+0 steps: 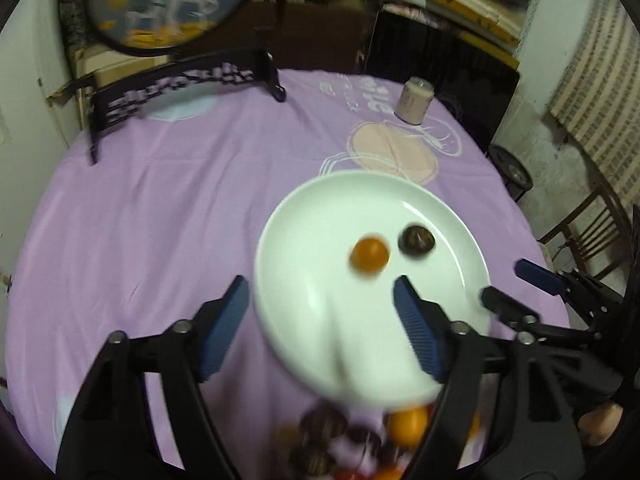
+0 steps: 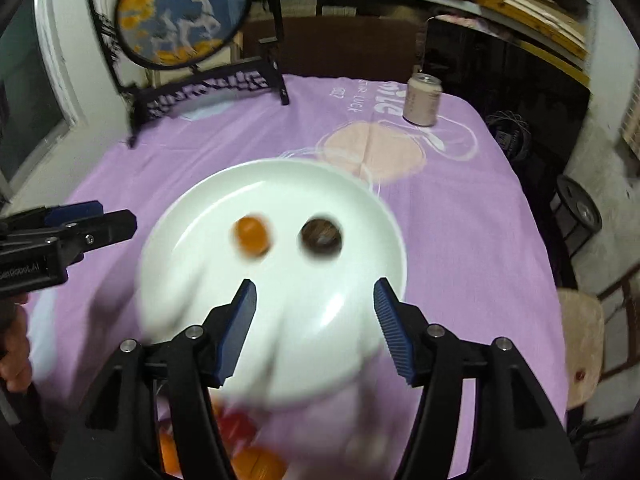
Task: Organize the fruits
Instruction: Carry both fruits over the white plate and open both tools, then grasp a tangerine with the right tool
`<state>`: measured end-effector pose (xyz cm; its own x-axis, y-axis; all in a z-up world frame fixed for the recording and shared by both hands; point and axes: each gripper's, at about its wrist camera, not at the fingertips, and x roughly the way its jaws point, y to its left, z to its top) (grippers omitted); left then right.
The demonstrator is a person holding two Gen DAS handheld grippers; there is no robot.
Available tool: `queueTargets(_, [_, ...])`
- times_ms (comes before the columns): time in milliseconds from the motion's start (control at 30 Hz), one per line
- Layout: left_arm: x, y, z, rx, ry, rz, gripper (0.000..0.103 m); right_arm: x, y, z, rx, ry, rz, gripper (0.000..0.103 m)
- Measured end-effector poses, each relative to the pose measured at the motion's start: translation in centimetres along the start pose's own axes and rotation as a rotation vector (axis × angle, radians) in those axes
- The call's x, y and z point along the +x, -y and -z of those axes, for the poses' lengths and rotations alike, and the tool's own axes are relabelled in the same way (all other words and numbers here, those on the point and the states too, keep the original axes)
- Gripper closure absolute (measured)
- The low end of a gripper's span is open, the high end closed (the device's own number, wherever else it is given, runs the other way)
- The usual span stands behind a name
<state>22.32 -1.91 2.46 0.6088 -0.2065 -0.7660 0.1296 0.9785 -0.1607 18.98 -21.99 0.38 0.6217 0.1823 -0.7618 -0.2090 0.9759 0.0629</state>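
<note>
Plate: a white plate (image 1: 320, 220) is set toward the table's (image 1: 160, 208) near edge, on a lilac cloth.
On plate: an orange fruit (image 1: 369, 257) and a dark fruit (image 1: 416, 240) are seen side by side, slightly apart.
Loose fruit: a blurred pile (image 1: 360, 440) is seen at the near edge.
Left gripper (image 1: 320, 324): tongs spread apart, nothing held.
Right gripper (image 2: 316, 320): tongs spread apart, nothing held.
Far edge: a can (image 2: 422, 99) is stood upright.

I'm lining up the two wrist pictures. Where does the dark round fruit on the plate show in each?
Left wrist: dark fruit right of centre, beside the orange fruit.
Right wrist: dark fruit at centre, right of the orange fruit.
Shared landmark: the can on the far tablecloth.
</note>
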Motion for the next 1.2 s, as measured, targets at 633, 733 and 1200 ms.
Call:
queueTargets(633, [-6.9,-5.7,18.1,-0.007,0.001,-0.082,0.022,-2.4,-2.7,14.2,0.055,-0.072,0.041,0.038])
queueTargets(733, [-7.2,-6.3,19.1,-0.010,-0.007,-0.090,0.020,-1.5,-2.5,13.9,0.053,-0.066,0.049,0.038])
queueTargets(1200, [-5.8,-4.8,19.7,0.054,-0.049,-0.102,0.018,-1.6,-2.7,13.3,0.052,-0.043,-0.023,0.063])
